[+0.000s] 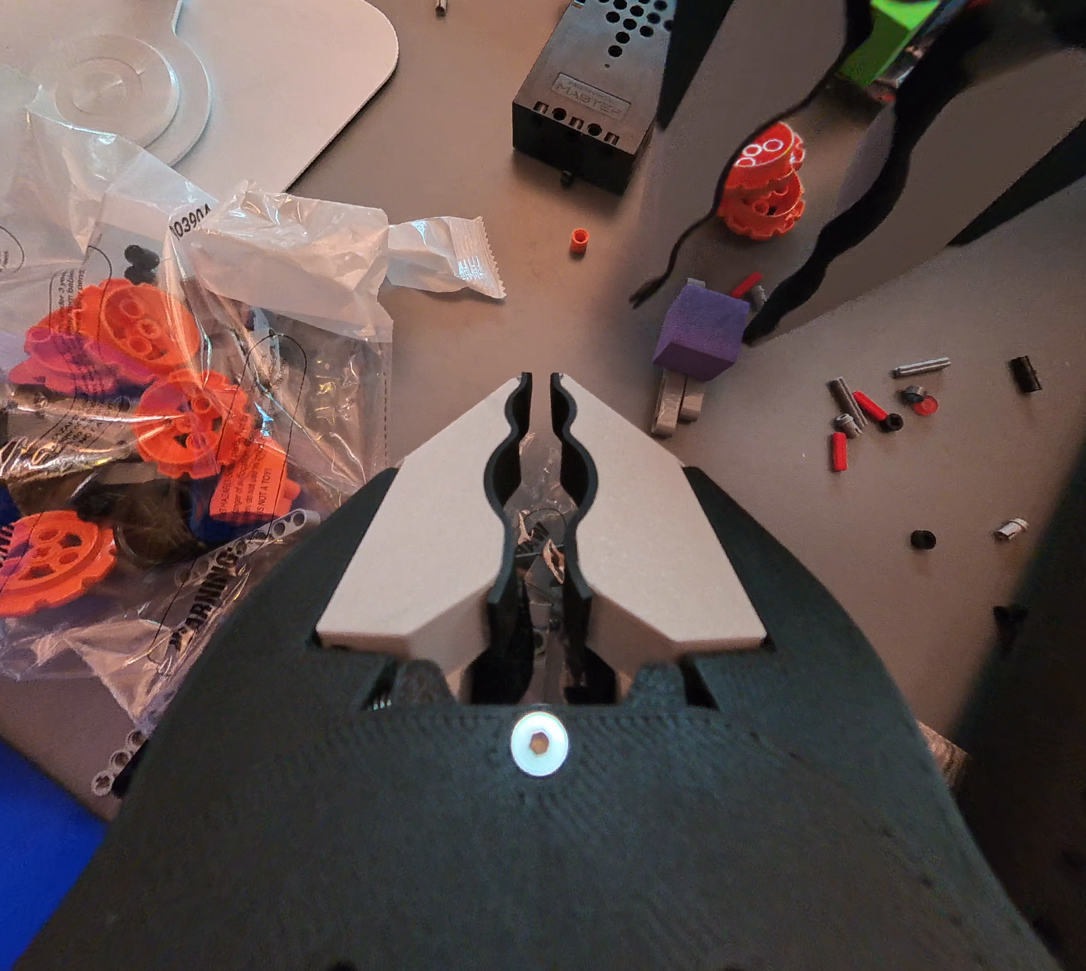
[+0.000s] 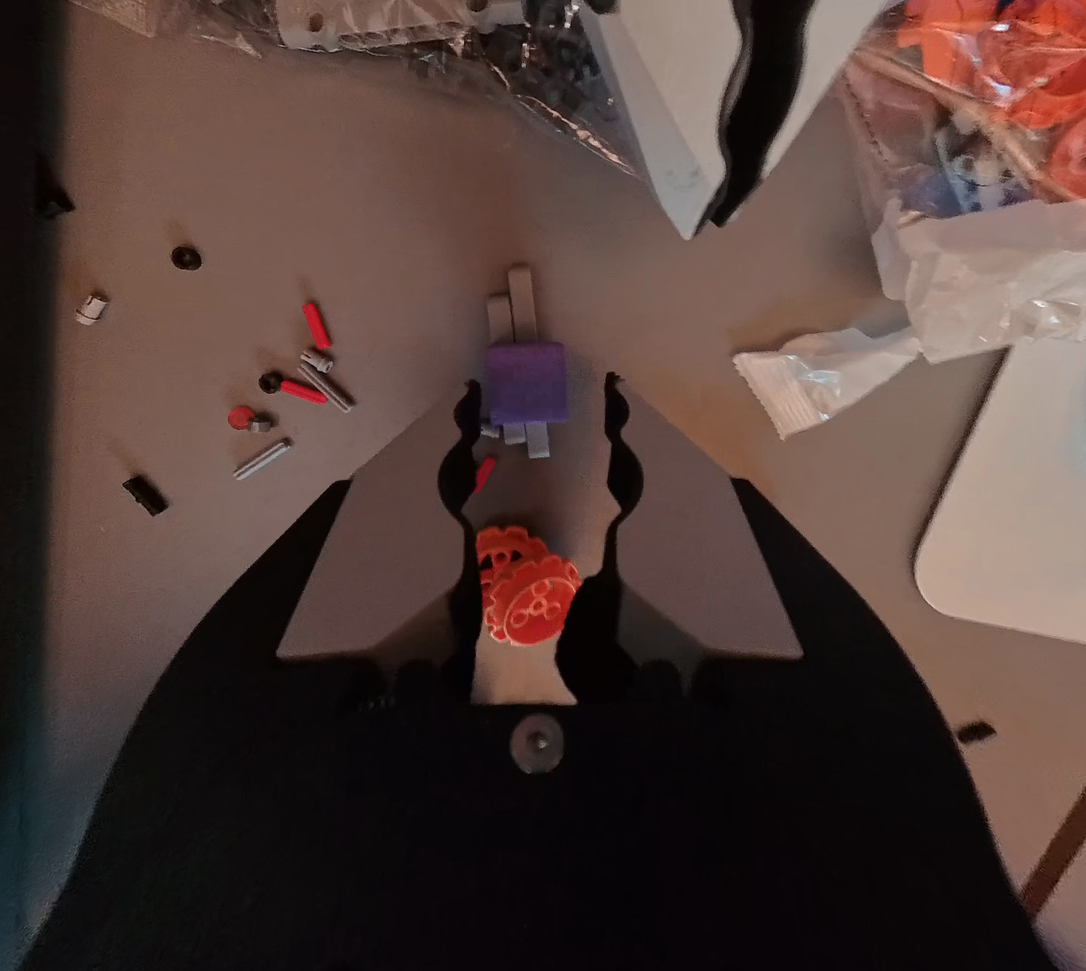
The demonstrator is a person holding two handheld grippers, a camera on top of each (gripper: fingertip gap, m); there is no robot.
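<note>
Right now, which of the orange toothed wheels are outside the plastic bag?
The stacked orange wheels on the bare table, seen between the right claw fingers beyond the purple block. The other wheels lie sealed inside the clear bag.

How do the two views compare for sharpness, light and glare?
Left wrist view: sharp and evenly lit, with glare on the clear plastic bags; the right gripper is blurred up close. Right wrist view: dimmer, soft throughout, dark along the left edge; the purple block is fuzzy.

Both wrist cams look steeply down at the bench, close range, facing roughly opposite ways. Shared: purple block, orange gear stack, scattered pins.
</note>
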